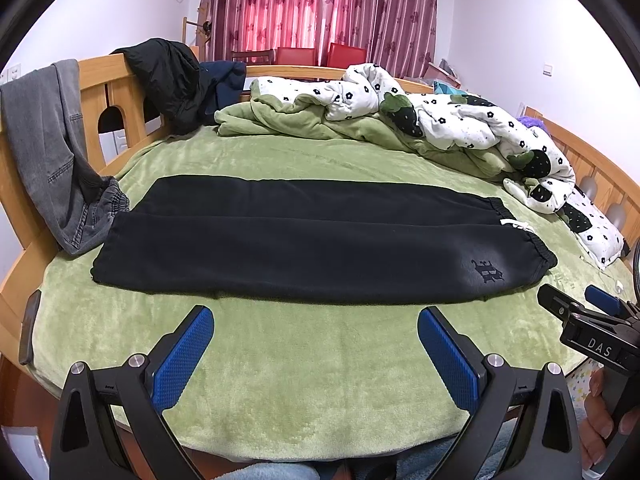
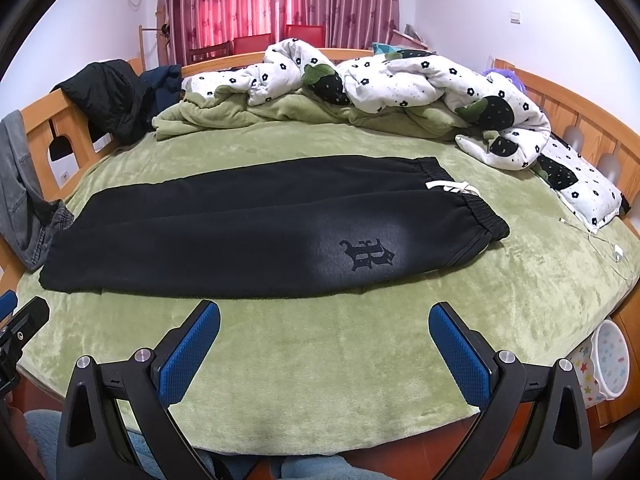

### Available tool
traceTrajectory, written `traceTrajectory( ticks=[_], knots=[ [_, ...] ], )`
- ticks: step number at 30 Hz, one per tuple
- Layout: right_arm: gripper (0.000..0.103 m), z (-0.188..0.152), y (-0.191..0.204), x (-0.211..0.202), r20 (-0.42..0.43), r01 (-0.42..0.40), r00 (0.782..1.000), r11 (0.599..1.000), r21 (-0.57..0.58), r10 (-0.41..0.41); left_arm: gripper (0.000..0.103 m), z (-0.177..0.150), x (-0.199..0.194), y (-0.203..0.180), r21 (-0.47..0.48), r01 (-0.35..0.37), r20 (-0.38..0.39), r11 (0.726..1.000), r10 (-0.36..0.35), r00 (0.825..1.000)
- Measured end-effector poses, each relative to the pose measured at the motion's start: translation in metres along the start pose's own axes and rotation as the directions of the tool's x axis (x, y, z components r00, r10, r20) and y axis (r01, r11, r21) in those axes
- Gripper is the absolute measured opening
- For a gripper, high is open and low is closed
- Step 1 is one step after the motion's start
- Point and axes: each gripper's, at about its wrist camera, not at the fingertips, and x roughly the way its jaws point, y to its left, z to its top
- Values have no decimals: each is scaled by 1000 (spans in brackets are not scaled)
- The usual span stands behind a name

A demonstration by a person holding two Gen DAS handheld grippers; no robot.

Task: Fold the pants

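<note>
Green blanket [image 1: 280,360] covers a bed, with black pants [image 1: 304,240] laid flat across its middle, already halved leg over leg, waistband [image 2: 480,216] right, cuffs left. Left gripper [image 1: 316,356] and right gripper [image 2: 324,354] hover near the bed's edge, both wide open and empty. Likely next: grasp one end and fold it across to the other.

My left tongs [image 1: 316,354] sit low in the frame's centre, blue pads [image 1: 182,360] spread wide, gripping nothing. My right tongs [image 2: 325,354] match them, likewise parted and bare. In the left view's lower right, a hand [image 1: 600,420] wraps the right tongs' handle; their tips poke in above.
</note>
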Motion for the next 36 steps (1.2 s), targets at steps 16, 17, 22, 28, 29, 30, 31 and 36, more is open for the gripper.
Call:
traceTrajectory(
  ticks=[16, 17, 22, 28, 29, 30, 31, 36],
  knots=[
    [102, 1, 2, -1, -1, 0, 1000, 1000, 0, 0, 103, 0, 0, 2, -2, 1, 0, 1000, -1, 1000],
    [102, 1, 2, -1, 0, 1, 1000, 1000, 0, -1, 103, 1, 0, 1, -2, 2, 0, 1000, -2, 1000],
    [102, 0, 1, -1, 0, 0, 1000, 1000, 0, 0, 103, 1, 0, 2, -4, 2, -1, 1000, -2, 1000],
    [102, 0, 2, -1, 3, -1, 1000, 1000, -5, 1, 103, 1, 0, 1, -4, 3, -1, 1000, -3, 1000],
    [102, 0, 3, -2, 4, 0, 1000, 1000, -8, 0, 103, 1, 0, 1, -4, 3, -1, 1000, -3, 1000],
    [102, 1, 5, -3, 6, 2, 1000, 1000, -11, -2, 103, 1, 0, 1, -3, 3, -1, 1000, -3, 1000],
    [102, 2, 5, -4, 7, 3, 1000, 1000, -14, -3, 103, 1, 0, 1, -3, 3, -1, 1000, -3, 1000],
    [102, 2, 5, -5, 8, 3, 1000, 1000, -15, -3, 103, 1, 0, 2, -3, 3, -1, 1000, -3, 1000]
  ],
)
